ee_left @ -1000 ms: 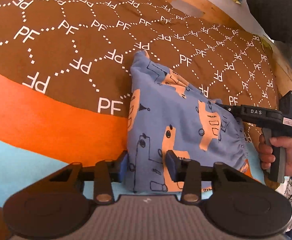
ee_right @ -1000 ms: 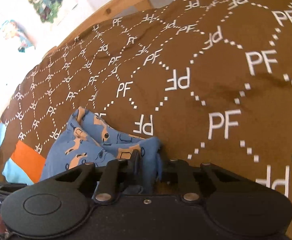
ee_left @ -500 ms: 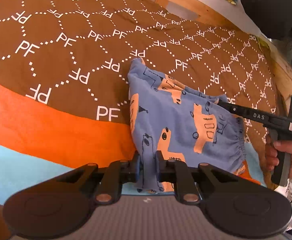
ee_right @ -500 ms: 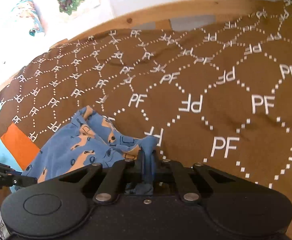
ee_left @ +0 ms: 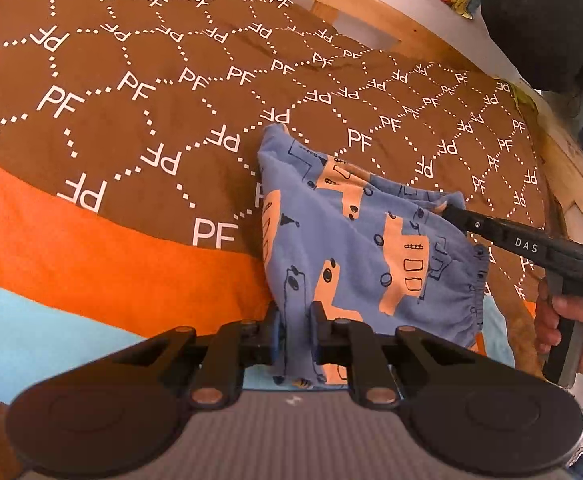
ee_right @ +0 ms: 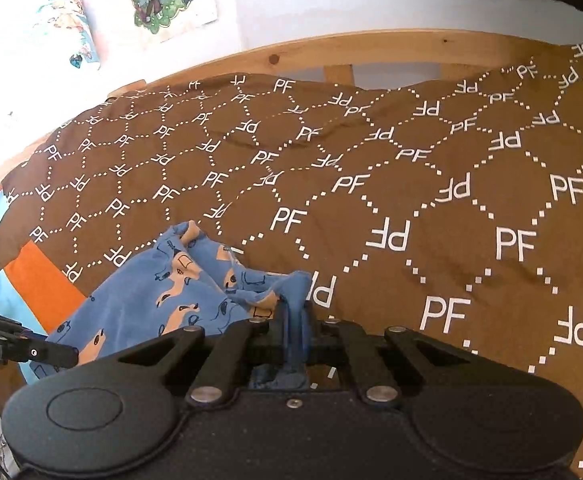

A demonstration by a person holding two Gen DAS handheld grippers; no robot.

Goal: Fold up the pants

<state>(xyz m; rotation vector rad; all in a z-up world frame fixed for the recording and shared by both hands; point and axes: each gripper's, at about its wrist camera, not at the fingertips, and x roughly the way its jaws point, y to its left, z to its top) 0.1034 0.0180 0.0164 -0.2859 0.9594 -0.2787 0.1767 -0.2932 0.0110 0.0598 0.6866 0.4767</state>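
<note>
Left wrist view: pants (ee_left: 355, 248) on bed cover (ee_left: 131, 128) are pinched by left gripper (ee_left: 294, 330) fingers; right gripper (ee_right: 294, 334) fingers are clamped on another edge.

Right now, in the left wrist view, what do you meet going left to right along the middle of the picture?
Orange stripe of the blanket → blue printed pants → right gripper pinching the pants' far corner → the hand holding it.

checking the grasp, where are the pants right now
The blue pants lie on the brown PF bedspread by its orange stripe, pinched by the left gripper and right gripper.
</note>
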